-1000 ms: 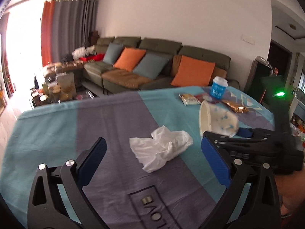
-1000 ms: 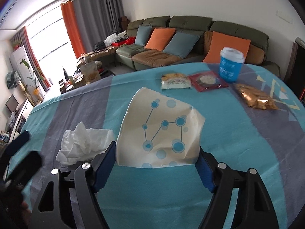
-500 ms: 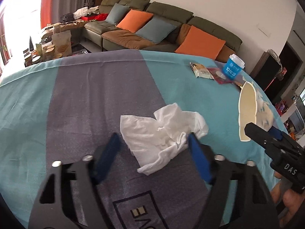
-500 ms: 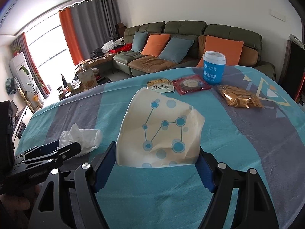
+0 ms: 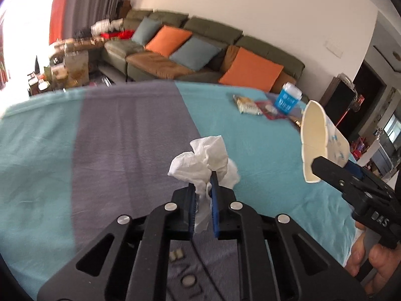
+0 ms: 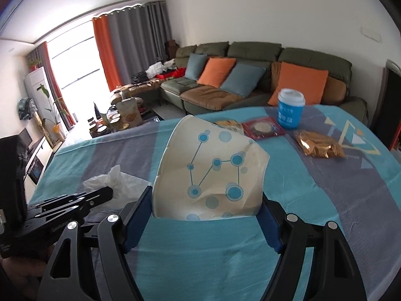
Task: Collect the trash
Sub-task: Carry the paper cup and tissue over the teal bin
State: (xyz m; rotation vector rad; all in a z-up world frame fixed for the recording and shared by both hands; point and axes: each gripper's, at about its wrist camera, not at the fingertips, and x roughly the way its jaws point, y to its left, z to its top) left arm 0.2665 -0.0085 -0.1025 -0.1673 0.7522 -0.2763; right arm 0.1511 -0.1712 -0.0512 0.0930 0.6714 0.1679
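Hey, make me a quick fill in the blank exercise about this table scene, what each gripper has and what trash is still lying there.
1. The left gripper is closing on a crumpled white ____.
2. The right gripper holds a flattened paper cup printed with blue ____.
3. The blue cup standing at the table's far side has a ____ lid.
4. The wrapper lying nearest that cup is ____ in colour.

Missing words: tissue; dots; white; gold

Bare tablecloth (image 5: 112,150) at left, blue cup (image 6: 290,111), gold packet (image 6: 318,148) crowding far right
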